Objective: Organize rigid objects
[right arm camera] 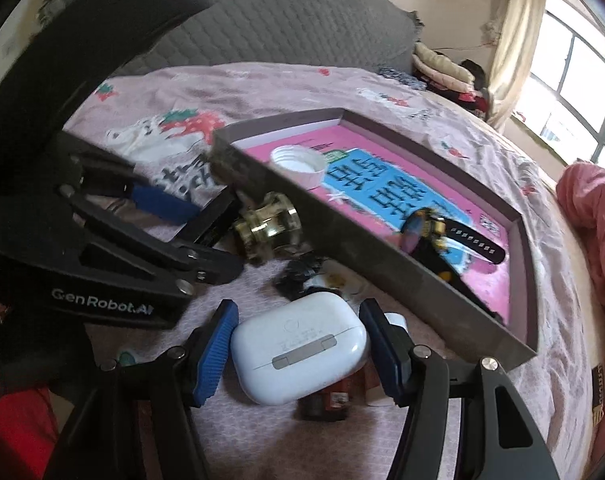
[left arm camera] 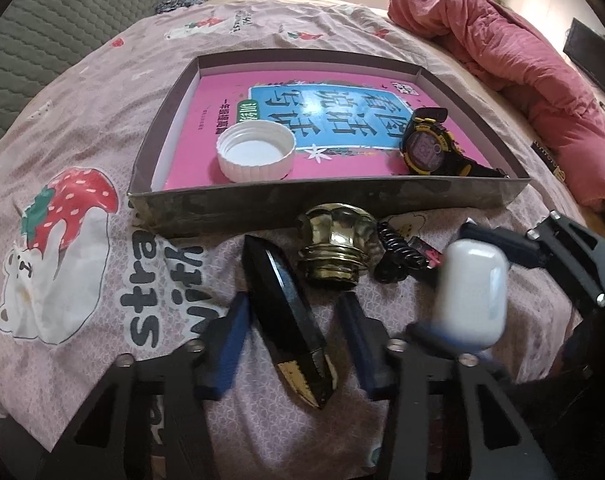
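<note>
A shallow grey box (left arm camera: 326,204) on the bed holds a pink book, a white cap (left arm camera: 256,152) and a black-and-yellow watch (left arm camera: 428,144). In front of it lie a gold knob-shaped lid (left arm camera: 336,248), a black hair claw (left arm camera: 398,256) and a long black pointed piece (left arm camera: 286,312). My left gripper (left arm camera: 294,304) straddles the black piece, with a gap showing beside each blue pad. My right gripper (right arm camera: 298,308) is shut on a white earbud case (right arm camera: 298,352), which looks blurred in the left wrist view and hides small items beneath it.
A rumpled pink quilt (left arm camera: 522,72) lies along the bed's right side and a grey padded headboard (left arm camera: 62,40) at the left. A dark red-brown item (right arm camera: 326,400) and a small white one (right arm camera: 396,320) sit under the right gripper, close to the box wall (right arm camera: 366,264).
</note>
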`<state>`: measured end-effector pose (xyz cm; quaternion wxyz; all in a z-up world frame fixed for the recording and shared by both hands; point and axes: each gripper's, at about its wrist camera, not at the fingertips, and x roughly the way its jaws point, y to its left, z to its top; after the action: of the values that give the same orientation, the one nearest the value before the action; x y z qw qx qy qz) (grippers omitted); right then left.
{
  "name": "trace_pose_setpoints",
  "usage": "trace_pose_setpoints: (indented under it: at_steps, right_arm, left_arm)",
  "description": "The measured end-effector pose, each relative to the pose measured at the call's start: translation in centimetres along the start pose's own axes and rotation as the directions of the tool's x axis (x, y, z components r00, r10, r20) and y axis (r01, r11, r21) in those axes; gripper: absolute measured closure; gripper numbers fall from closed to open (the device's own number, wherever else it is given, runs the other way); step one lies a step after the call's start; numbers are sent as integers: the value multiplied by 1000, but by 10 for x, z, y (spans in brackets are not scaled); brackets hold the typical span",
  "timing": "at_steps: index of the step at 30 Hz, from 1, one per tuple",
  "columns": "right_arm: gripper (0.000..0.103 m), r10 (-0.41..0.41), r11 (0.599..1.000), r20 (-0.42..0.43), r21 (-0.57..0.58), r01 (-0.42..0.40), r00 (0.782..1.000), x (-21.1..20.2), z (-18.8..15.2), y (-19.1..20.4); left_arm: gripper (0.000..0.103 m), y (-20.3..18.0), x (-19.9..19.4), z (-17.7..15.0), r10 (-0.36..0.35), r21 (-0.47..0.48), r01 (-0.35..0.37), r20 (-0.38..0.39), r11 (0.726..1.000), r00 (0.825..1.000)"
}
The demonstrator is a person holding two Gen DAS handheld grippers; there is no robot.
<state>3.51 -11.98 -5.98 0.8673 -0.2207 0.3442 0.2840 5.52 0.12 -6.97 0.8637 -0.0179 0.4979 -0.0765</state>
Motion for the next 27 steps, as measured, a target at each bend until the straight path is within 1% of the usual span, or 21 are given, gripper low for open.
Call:
trace_pose_setpoints:
  at_steps: [1,2,7,9,11,15,19,22,27]
  right_arm:
    - [40,-3,1000,7,17,3,1000,-2,1,-3]
    - [40,-4,999,15,36,3,1000,-4,1,-6]
    - [40,-18,997,39,75,15,999,-11,4,-11]
    - [40,-16,995,45,96,12,999,-13,4,-13]
    - [40,-10,993,47,116,5,999,-15,4,-14]
    - [40,-24,990,63,142,14,998,-20,6,-17]
    - [40,-28,982,77,189,13,997,-24,7,-24]
    - [40,-39,979,84,203,21,996,-28,7,-26]
    - [40,-52,976,90,216,31,995,-33,9,-29]
  left_arm:
    - [69,3,1,0,-5,-6,5,-5,1000,1000]
    - [70,4,1,1,-5,-9,5,-8,1000,1000]
    - [72,12,-1,0,-45,-23,45,-6,999,999]
    - [74,17,-3,0,-71,-46,71,1,996,997]
    - [75,22,-7,1,-92,-60,93,13,994,996]
    - [77,26,-15,3,-121,-71,124,44,990,992]
    - [78,24,-27,5,-132,-52,137,91,989,987]
    - [78,23,-34,7,-137,-43,143,120,989,983]
    - [80,25,-41,8,-143,-45,150,140,988,980]
